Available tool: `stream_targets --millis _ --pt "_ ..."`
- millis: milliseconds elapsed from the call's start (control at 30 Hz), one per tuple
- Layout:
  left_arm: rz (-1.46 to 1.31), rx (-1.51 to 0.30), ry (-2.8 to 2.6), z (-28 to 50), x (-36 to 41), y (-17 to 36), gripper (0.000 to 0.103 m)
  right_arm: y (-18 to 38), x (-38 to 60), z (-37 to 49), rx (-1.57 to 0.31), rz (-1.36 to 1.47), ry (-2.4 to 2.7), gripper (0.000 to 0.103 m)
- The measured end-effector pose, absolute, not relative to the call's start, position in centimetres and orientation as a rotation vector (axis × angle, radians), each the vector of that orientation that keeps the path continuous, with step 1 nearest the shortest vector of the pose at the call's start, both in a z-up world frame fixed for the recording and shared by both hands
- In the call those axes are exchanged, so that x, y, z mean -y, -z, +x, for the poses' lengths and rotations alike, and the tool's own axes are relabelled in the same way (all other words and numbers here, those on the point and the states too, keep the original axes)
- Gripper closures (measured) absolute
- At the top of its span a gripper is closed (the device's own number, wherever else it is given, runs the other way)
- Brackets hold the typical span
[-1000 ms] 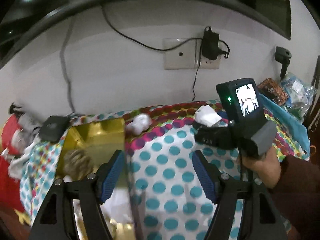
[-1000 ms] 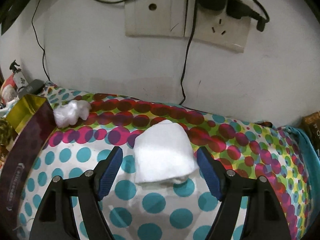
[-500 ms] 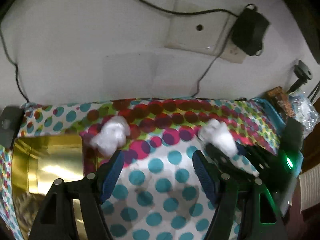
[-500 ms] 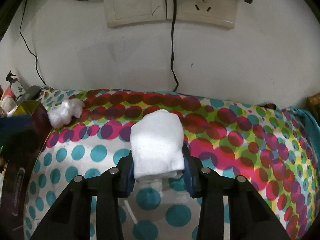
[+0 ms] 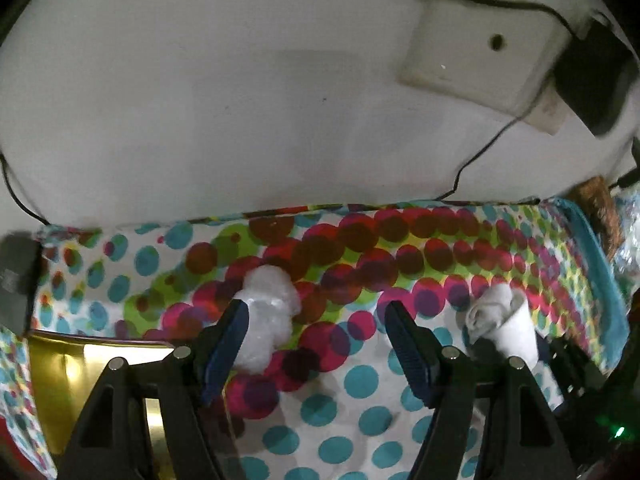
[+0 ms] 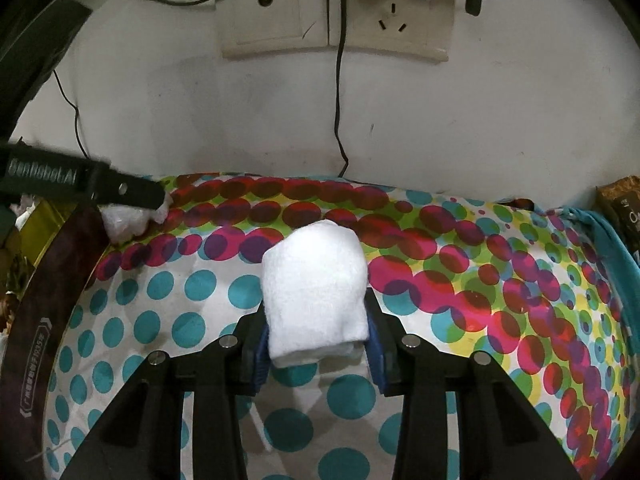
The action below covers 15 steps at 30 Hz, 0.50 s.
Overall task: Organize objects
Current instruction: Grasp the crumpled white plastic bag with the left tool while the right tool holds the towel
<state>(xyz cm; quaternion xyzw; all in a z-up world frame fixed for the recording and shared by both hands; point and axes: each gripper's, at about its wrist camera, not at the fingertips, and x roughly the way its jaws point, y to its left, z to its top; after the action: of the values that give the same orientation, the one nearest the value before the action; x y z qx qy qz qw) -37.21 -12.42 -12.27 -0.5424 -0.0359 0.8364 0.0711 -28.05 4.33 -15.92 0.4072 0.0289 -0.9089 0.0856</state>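
Note:
My right gripper (image 6: 316,346) is shut on a folded white cloth (image 6: 316,288), whose upper part sticks out above the blue pads over the dotted tablecloth (image 6: 480,280). The same cloth (image 5: 502,322) shows at the right of the left wrist view. My left gripper (image 5: 316,332) is open above the tablecloth (image 5: 360,380). A crumpled white wad (image 5: 266,312) lies by its left finger, partly behind that pad, not gripped. In the right wrist view the wad (image 6: 128,218) sits at the far left under the left gripper's black finger (image 6: 80,184).
A gold-lined open box (image 5: 92,384) stands at the lower left, its dark side (image 6: 52,300) edging the cloth. The wall behind carries sockets (image 6: 336,16) with plugs and hanging cables. A dark flat device (image 5: 16,276) and packets (image 6: 620,208) lie at the sides.
My right gripper closed on the folded white cloth. My left gripper swung away from the gold box toward the wall and lowered until the crumpled wad lies beside its left pad.

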Motion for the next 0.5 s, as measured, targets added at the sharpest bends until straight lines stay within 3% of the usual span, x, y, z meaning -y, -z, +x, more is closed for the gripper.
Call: stream_targets --millis 500 --pt "-1.769 -0.074 -2.559 -38.7 12.4 13.7 0.030 15.9 -1.0 -28.4 -0.113 1.231 2.687 0.064"
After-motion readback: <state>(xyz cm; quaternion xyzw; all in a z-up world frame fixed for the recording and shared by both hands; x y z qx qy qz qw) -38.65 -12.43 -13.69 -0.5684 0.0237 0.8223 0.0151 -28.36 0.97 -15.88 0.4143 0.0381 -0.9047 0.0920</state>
